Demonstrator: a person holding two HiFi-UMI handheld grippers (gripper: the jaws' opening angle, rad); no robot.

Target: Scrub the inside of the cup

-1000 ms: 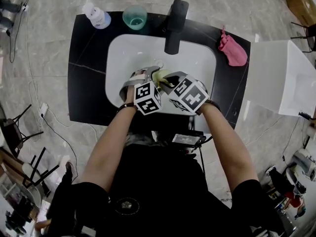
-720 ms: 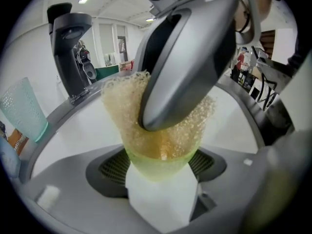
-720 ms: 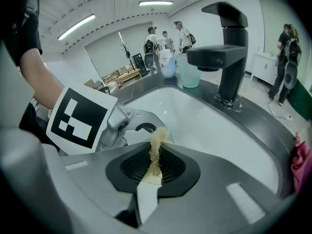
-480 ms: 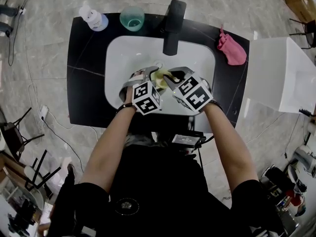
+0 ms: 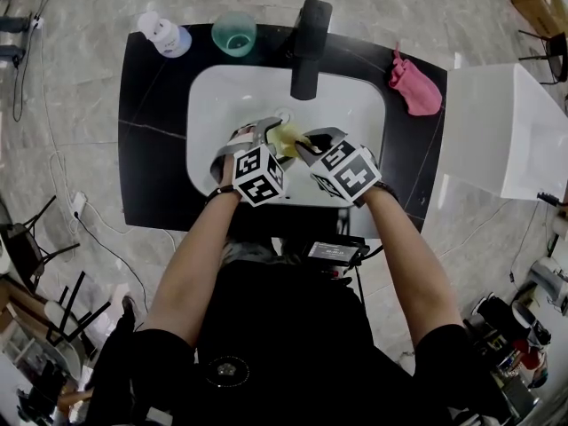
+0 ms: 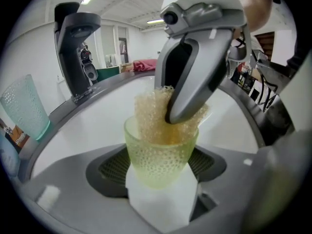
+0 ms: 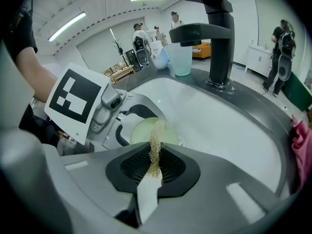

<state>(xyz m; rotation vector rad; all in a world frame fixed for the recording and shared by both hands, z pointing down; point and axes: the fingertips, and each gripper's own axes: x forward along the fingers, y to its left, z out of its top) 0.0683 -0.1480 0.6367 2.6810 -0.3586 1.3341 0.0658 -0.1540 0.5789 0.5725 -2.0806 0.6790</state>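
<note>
At the back left of the black surface [image 5: 151,131] stand a white bottle [image 5: 161,32] and a teal tumbler [image 5: 235,34]. My left hand-held gripper [image 5: 259,136] is clamped round the pale green cup [image 6: 161,157] and holds it over the white sink [image 5: 222,96]. A yellowish sponge [image 6: 151,118] is stuffed into the cup's mouth, with part of it standing out past the rim. My right hand-held gripper [image 5: 309,145] is pinched tight on that sponge, its jaw tips at the rim. The black faucet [image 5: 309,47] rises behind, and a pink cloth [image 5: 414,85] lies on the surface at far right.
</note>
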